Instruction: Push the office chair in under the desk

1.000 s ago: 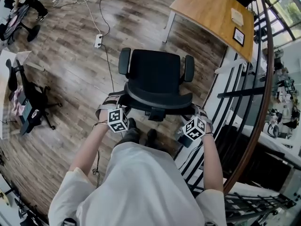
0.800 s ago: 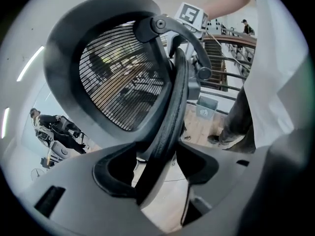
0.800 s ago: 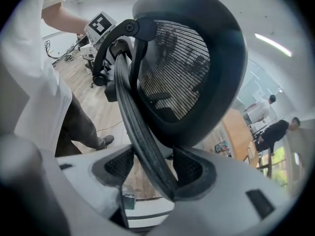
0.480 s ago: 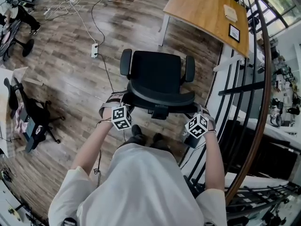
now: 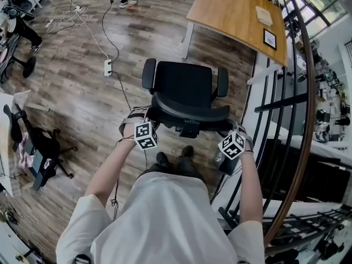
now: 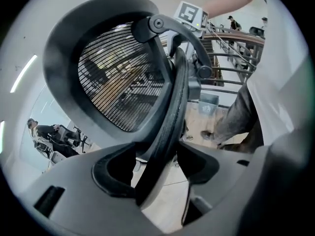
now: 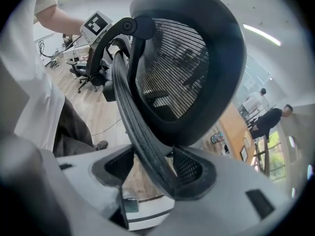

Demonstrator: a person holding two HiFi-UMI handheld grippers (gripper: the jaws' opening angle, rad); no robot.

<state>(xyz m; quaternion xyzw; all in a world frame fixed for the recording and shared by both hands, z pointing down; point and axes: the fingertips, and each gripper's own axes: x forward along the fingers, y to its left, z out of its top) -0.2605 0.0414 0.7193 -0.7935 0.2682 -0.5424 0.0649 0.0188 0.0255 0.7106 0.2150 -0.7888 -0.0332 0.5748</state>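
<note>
So, head view: the chair [image 5: 184, 89] stands on the wood floor [image 5: 82, 87], near the desk [image 5: 236, 12] but not yet under it. The left gripper [image 5: 133, 124] & right gripper [image 5: 237, 135] sit at the backrest's two sides.
Left gripper view: jaws clamp the backrest rim [image 6: 165, 127].
Right gripper view: jaws clamp it too, on the opp. side.

Black office chair [image 5: 184, 84] near wooden desk [image 5: 231, 10]

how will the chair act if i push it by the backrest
The chair likely rolls easily on the smooth wood floor. The left gripper and right gripper clamp the thin backrest rim, so it may flex or recline slightly. Uneven pushing would probably swivel it.
</note>
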